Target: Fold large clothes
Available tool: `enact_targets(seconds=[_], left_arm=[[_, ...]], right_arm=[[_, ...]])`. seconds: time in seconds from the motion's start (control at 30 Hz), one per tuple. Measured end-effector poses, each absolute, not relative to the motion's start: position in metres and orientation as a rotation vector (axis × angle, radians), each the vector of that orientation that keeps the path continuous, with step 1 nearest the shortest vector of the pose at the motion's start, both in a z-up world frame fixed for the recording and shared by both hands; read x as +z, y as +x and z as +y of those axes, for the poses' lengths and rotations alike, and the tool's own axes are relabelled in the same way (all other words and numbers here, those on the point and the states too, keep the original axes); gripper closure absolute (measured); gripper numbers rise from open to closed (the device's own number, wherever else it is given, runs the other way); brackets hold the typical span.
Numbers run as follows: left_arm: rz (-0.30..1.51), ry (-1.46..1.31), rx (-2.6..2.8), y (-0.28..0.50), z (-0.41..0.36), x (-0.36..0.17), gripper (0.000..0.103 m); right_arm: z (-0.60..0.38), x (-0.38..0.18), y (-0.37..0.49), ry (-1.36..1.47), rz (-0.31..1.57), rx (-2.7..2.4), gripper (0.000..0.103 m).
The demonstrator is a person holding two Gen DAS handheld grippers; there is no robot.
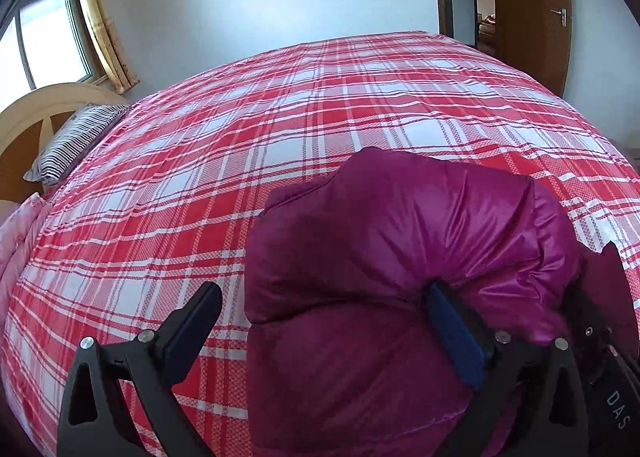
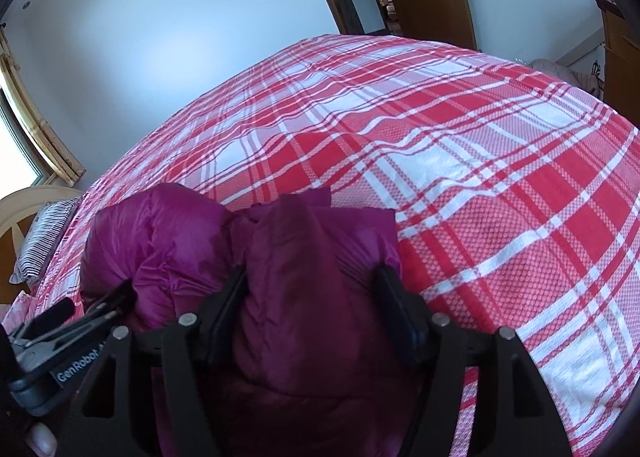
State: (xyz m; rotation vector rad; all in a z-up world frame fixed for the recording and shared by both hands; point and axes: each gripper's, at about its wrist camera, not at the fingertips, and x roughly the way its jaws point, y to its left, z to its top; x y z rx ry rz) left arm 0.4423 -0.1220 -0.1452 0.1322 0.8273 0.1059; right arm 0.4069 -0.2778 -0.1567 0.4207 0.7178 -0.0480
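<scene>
Glossy, puffy magenta down jacket (image 1: 400, 241) on woven plaid bedspread (image 1: 200, 161)

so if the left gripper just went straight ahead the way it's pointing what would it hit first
Most likely the magenta puffer jacket: the left gripper stands open, with the jacket's bulk already between its fingers, touching the right one. Beyond it lies only the plaid bedspread.

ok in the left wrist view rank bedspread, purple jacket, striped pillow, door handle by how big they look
1. plaid bedspread
2. purple jacket, though closeness to the camera inflates it
3. striped pillow
4. door handle
</scene>
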Motion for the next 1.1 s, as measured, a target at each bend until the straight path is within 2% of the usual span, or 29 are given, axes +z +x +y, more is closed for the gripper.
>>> enact_targets(seconds=[1.1], left_arm=[[0.829, 0.074, 0.076, 0.447, -0.118, -0.162, 0.001]], right_arm=[[-0.279, -0.159, 0.409, 0.427, 0.732, -0.042, 0.032]])
